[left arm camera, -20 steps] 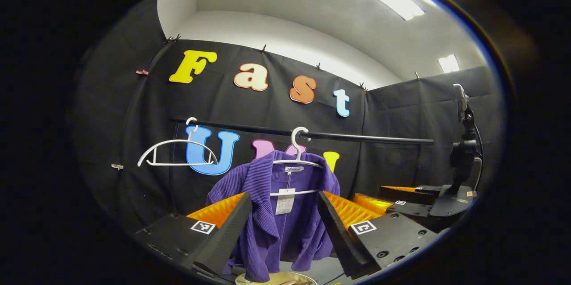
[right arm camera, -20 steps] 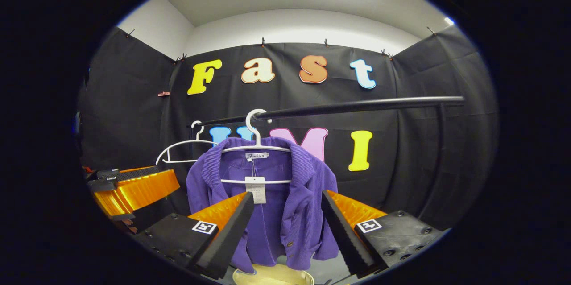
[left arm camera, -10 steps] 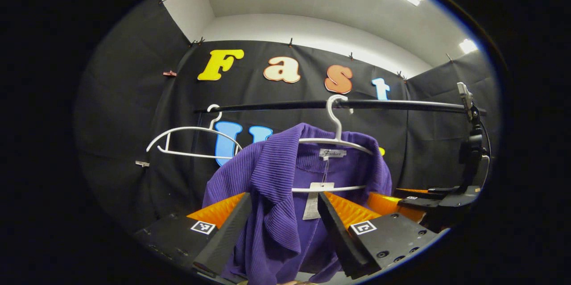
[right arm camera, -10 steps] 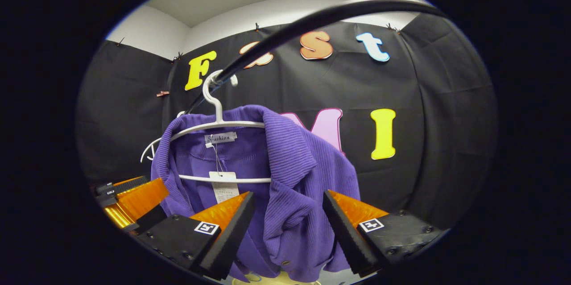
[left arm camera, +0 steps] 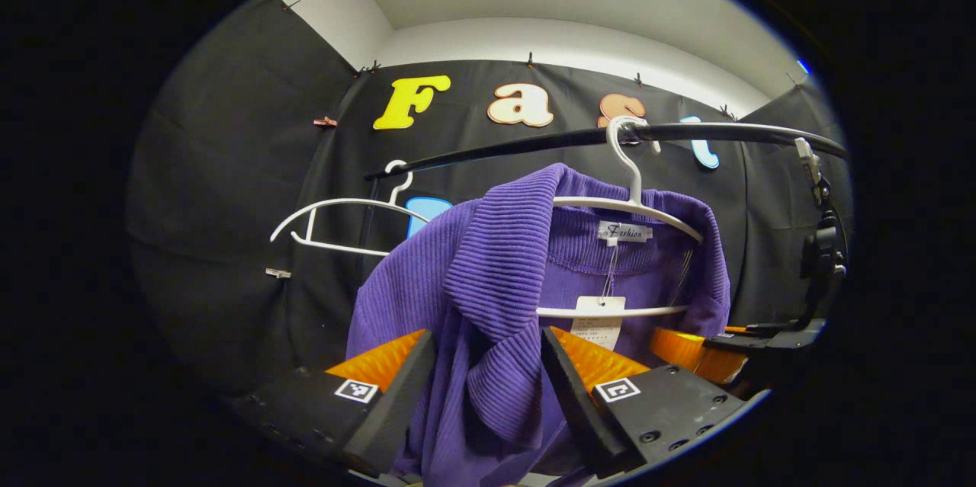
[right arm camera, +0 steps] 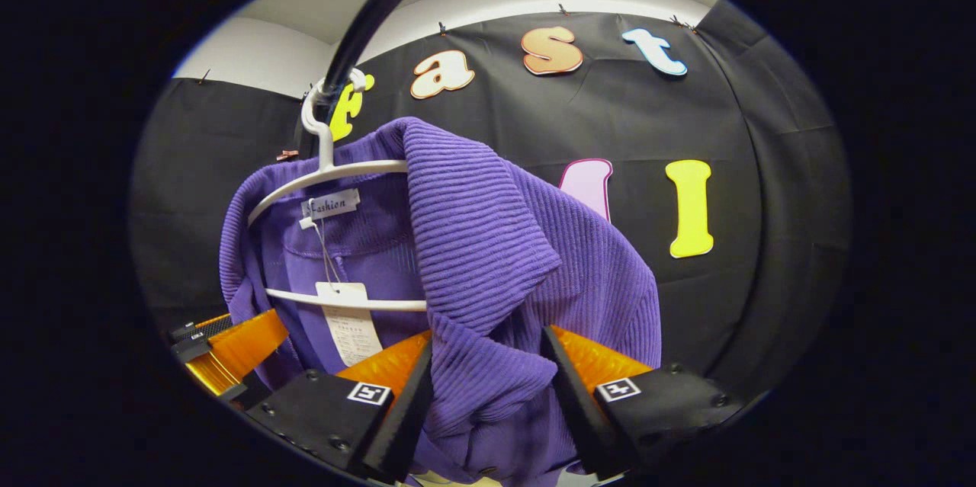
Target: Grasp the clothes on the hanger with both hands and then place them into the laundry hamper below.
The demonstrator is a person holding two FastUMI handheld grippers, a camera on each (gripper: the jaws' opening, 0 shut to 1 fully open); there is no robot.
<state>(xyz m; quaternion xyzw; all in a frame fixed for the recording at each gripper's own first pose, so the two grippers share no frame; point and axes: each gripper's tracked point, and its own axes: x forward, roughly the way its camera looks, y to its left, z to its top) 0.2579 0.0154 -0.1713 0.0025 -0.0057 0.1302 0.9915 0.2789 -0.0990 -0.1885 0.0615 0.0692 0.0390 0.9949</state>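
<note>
Purple ribbed cardigan (left arm camera: 488,273) hanging below the black rail (left arm camera: 496,152) on a white hanger (left arm camera: 631,201), collar folded over, front open, knit in fine vertical ribs. Seen larger and nearer than half a second ago in both views, with the rail higher up; in the right gripper view, rail (right arm camera: 381,7) now sweeping steeply overhead above the cardigan (right arm camera: 488,243) and its hanger (right arm camera: 328,167).

Second white hanger (left arm camera: 335,205), bare, hooked on the same rail further along, beside the cardigan's shoulder.

Below the rail, left gripper (left arm camera: 486,334) with fingers spread apart, one lapel hanging down between them, closer in than before. Right gripper (right arm camera: 486,338) likewise spread, the other lapel now filling the gap and touching both inner faces; no squeeze of the fabric to be made out. Each gripper also glimpsed low at the edge of the other's view, beside the cardigan's far side.

Inside the collar, just under the hanger's hook, small white neck label (left arm camera: 625,232) (right arm camera: 332,205) with cursive writing. Beneath it, on a thin string, white paper tag (left arm camera: 597,317) (right arm camera: 343,319) with fine print too small to make out.
</note>
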